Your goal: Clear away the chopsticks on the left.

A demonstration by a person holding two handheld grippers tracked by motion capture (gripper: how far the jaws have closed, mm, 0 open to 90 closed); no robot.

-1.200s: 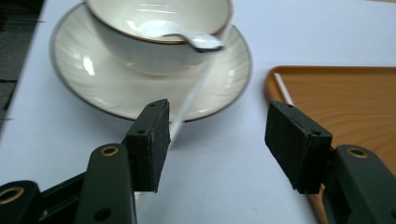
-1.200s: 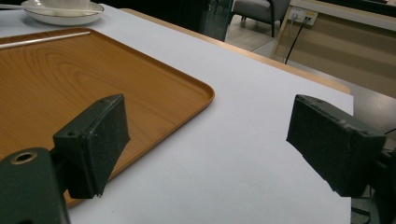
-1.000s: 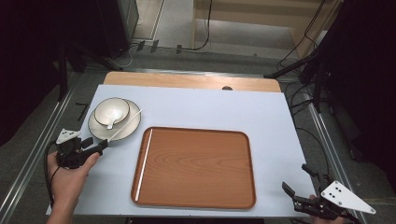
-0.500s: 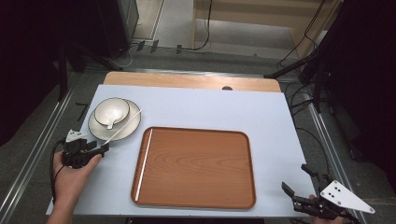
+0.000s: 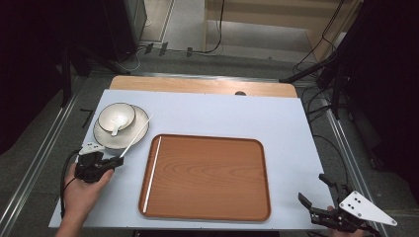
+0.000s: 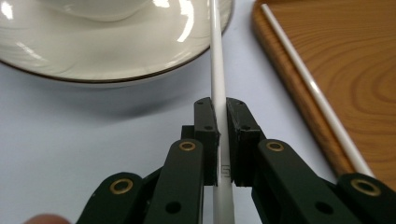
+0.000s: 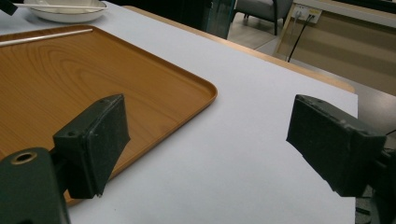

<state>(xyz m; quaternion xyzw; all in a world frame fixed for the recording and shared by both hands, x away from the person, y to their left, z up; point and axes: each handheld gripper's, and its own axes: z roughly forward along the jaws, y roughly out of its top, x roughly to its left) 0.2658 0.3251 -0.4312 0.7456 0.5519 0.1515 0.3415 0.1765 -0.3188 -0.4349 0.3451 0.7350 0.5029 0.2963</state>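
gripping one of two chopsticks [image 6: 217, 70], left claw [image 6: 220, 135]; right claw [image 7: 210, 149] wide.

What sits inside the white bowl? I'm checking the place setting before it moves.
A white spoon lies in the bowl, which stands on the plate. The plate's middle under the bowl is covered.

We see the tray [image 5: 207, 177] at the table's [image 5: 286, 118] middle, with one chopstick [image 5: 150, 173] lying in it along its left edge. Behind and left of the tray sits a plate [image 5: 106, 136] carrying a bowl [image 5: 117, 116]. A second chopstick [image 5: 136, 136] slants over the plate's right rim.
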